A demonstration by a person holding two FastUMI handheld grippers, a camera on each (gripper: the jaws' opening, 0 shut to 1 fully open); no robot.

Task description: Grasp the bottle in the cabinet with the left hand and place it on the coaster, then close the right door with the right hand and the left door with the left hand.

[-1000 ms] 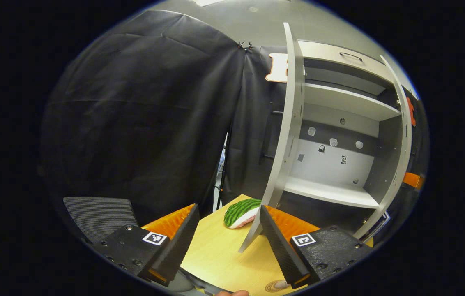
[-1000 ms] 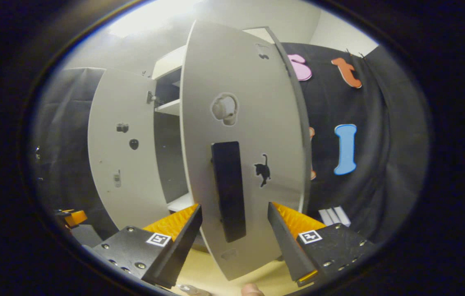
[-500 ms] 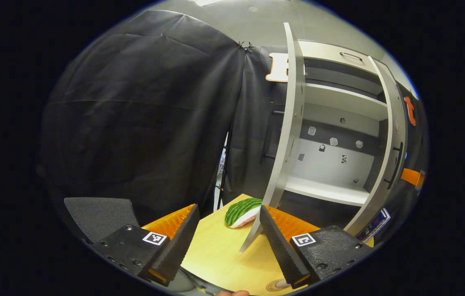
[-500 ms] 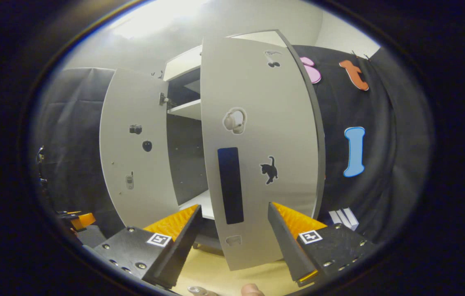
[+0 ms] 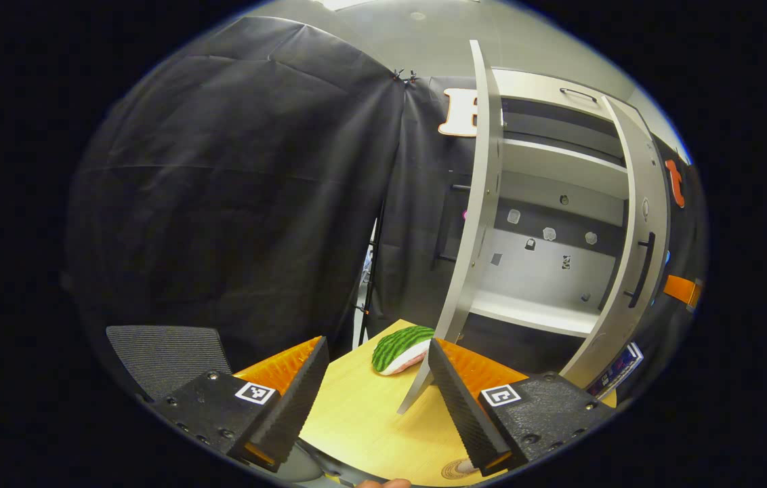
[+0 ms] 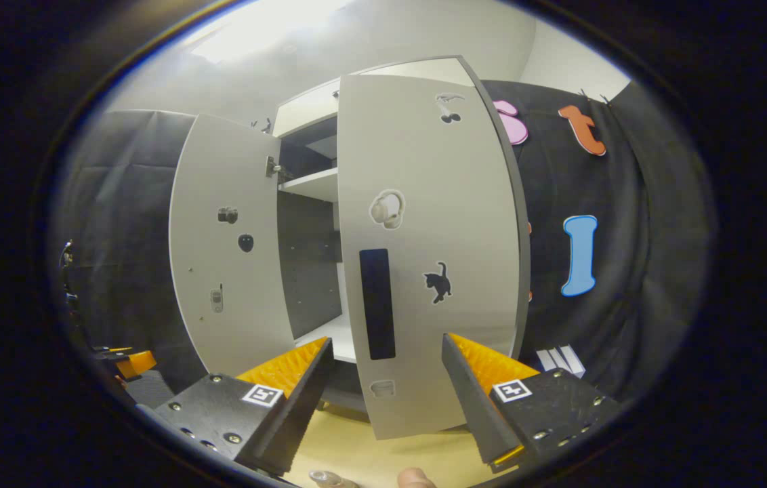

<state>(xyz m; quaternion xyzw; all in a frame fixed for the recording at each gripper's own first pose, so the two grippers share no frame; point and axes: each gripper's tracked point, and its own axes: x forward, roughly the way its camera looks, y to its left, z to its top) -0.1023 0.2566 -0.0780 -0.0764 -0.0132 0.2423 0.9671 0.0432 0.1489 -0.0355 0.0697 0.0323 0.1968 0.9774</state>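
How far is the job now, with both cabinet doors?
The shelves look bare, so the bottle seems already out. The right door stands nearly closed, ahead of the open right gripper. The left door is wide open, by the open left gripper; closing it remains.

Cabinet [image 5: 563, 156] pale grey w/ dark back panel, small stickers on it; right door [image 6: 431, 251] grey, black handle [image 6: 377, 303], black cat sticker [image 6: 438, 282]; table [image 5: 370, 420] light wood-grain; green-striped watermelon-slice toy [image 5: 402, 347], pink-white underside; chair [image 5: 167, 349] grey mesh
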